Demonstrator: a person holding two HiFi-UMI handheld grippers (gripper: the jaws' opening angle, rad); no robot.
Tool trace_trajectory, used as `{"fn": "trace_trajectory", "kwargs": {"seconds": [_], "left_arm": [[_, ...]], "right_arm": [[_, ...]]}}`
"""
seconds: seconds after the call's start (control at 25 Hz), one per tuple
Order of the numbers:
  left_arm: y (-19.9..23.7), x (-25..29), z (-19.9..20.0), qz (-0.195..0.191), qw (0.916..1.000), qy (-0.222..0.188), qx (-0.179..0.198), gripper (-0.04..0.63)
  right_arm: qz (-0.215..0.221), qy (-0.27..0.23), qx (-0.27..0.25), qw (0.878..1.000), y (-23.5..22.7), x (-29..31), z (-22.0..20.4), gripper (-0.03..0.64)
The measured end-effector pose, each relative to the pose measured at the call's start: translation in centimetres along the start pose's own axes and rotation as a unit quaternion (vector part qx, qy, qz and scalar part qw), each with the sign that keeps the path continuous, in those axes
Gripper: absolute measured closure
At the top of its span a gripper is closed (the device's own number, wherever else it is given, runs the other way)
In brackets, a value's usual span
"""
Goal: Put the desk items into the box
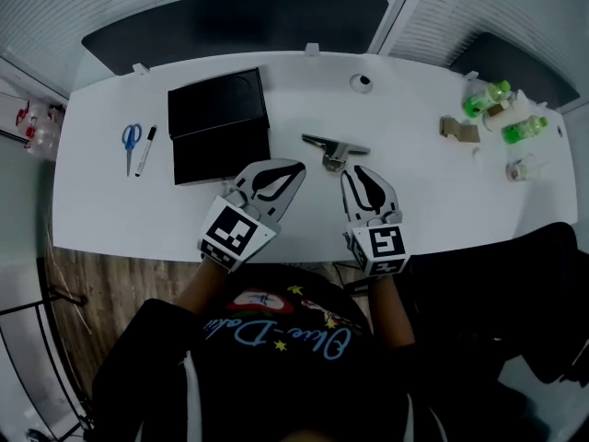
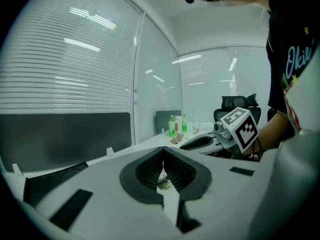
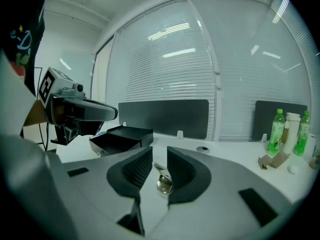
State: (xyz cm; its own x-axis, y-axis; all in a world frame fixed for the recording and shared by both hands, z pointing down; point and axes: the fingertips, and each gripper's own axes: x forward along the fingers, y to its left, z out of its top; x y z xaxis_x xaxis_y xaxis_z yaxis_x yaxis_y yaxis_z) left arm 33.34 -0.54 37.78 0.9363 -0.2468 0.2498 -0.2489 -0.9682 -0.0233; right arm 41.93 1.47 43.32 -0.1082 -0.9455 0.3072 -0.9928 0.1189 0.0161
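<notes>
Metal desk item [image 3: 162, 180], possibly a stapler, lies just beyond the right gripper's [image 3: 159, 152] parted, empty jaws, mid-frame. The left gripper [image 2: 163, 149] is closed on nothing. Straddle the item squarely before squeezing; the black box [image 1: 216, 104] waits upper left.

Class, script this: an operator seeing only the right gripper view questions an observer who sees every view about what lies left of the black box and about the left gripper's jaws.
Operator: What lies left of the black box?
Observer: Blue-handled scissors and a marker, side by side.
Operator: How do the left gripper's jaws stand?
Observer: Tips together, nothing gripped between them.
</notes>
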Motion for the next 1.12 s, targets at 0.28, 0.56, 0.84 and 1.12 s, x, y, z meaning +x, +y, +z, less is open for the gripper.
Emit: {"fn": "trace_trajectory", "kwargs": {"seconds": [0.28,0.56,0.84,1.12], "left_arm": [[0.4,-0.3,-1.0,0.019,0.9997,0.009,-0.01,0.586],[0.3,-1.2,-2.2,0.028,0.9993,0.022,-0.015,0.586],[1.1,-0.6,-2.7,0.027,0.9987,0.041,-0.014,0.586],[2.0,0.7,-4.1,0.019,0.9975,0.06,-0.033,0.586]], "right_arm": [[0.01,0.008,0.002,1.0,-0.1,1.0,-0.7,0.52],[0.021,0.016,-0.023,0.999,0.3,1.7,-1.2,0.52],[0.018,0.029,-0.034,0.999,0.2,2.7,-1.7,0.52],[0.024,0.069,-0.063,0.995,-0.2,4.2,-4.2,0.52]]}}
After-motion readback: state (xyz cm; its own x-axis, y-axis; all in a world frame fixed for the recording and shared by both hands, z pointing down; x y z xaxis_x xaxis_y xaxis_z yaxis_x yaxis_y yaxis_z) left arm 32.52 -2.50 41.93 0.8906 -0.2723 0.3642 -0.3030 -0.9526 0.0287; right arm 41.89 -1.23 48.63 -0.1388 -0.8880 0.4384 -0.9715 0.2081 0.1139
